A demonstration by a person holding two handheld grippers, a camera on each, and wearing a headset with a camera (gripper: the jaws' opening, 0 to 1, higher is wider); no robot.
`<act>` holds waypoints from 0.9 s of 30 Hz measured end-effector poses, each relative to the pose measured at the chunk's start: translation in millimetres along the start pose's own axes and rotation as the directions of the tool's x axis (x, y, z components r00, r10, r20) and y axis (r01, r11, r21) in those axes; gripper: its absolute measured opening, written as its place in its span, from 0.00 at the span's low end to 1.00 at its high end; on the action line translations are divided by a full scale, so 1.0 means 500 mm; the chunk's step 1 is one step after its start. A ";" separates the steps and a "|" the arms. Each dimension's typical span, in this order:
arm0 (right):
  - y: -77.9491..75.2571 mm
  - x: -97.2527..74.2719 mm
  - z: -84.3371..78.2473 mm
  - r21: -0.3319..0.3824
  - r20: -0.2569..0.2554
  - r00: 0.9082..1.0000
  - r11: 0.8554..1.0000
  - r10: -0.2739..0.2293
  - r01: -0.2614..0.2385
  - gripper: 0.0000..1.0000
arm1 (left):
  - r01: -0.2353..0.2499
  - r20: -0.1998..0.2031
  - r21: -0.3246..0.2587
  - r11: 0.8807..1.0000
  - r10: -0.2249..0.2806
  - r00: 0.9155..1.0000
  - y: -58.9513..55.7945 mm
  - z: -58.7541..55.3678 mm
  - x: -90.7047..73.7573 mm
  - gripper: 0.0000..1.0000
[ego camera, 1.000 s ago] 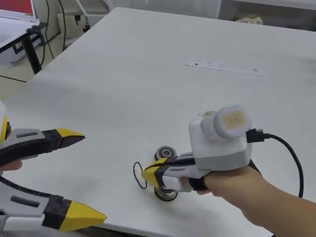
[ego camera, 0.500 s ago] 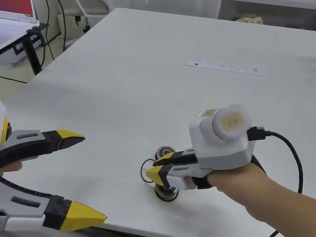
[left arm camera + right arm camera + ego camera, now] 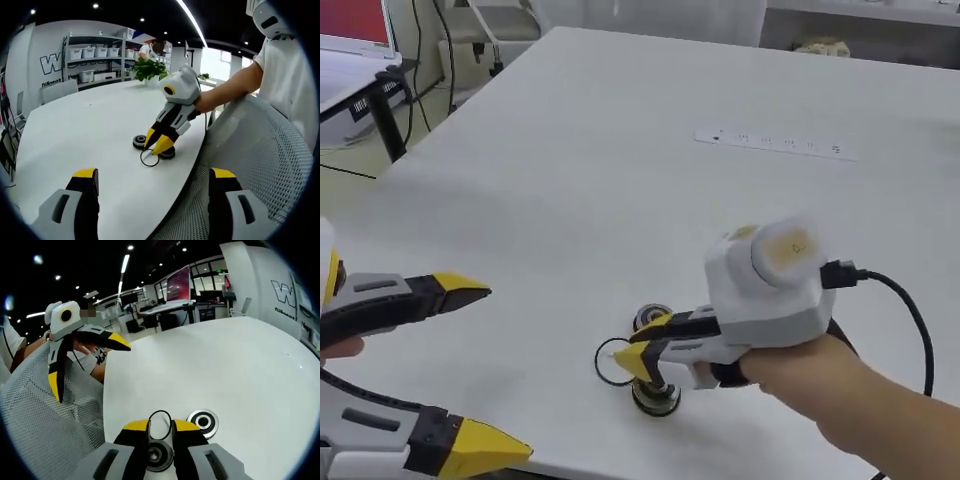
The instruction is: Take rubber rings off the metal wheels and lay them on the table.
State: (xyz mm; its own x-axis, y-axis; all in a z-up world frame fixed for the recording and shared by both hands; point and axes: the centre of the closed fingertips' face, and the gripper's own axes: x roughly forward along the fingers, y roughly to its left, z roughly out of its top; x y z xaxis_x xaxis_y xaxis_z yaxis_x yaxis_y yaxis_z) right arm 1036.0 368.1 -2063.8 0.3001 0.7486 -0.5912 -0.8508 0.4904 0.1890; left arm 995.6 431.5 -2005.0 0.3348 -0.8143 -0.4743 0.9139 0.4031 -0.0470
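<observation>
Right tongs (image 3: 638,358) clenched on thin black rubber ring (image 3: 613,363), just beside near silver metal wheel (image 3: 656,398) on white surface (image 3: 620,180). Second wheel (image 3: 652,318) just behind it. Left tongs (image 3: 505,372) released, well apart from that wheel.

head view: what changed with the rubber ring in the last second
The right gripper, shut on the thin black rubber ring, has tipped it from standing on edge to nearly flat, low over the white table. The far metal wheel, the near metal wheel and the open left gripper stayed as they were.
</observation>
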 end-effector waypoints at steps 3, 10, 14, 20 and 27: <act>0.010 0.002 0.001 -0.020 -0.003 1.000 1.000 0.015 -0.015 0.17 | 0.002 -0.004 -0.001 1.000 -0.002 1.000 -0.001 -0.001 0.001 0.89; -0.013 -0.020 0.021 -0.017 0.038 0.999 1.000 -0.011 0.012 0.16 | 0.007 -0.015 0.015 1.000 -0.007 1.000 -0.003 -0.002 0.000 0.89; -0.027 -0.043 0.039 0.000 0.080 0.997 1.000 -0.021 0.021 0.16 | 0.026 -0.031 0.049 0.998 -0.024 0.999 -0.008 0.005 0.000 0.90; -0.033 -0.079 0.057 -0.026 0.122 0.993 1.000 -0.008 0.011 0.16 | 0.037 -0.022 0.085 0.996 -0.036 0.999 -0.007 0.039 0.000 0.90; -0.031 -0.111 0.055 -0.097 0.125 0.992 0.995 0.017 -0.005 0.17 | 0.056 -0.006 0.139 0.989 -0.056 0.998 -0.006 0.086 0.010 0.89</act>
State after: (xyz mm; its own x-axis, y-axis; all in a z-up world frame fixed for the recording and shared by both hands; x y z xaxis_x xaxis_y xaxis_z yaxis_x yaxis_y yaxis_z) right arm 1044.4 331.3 -2012.1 0.3370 0.8071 -0.4847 -0.8901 0.4409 0.1154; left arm 1004.6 408.2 -1969.5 0.2817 -0.8328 -0.4766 0.9543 0.2947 0.0492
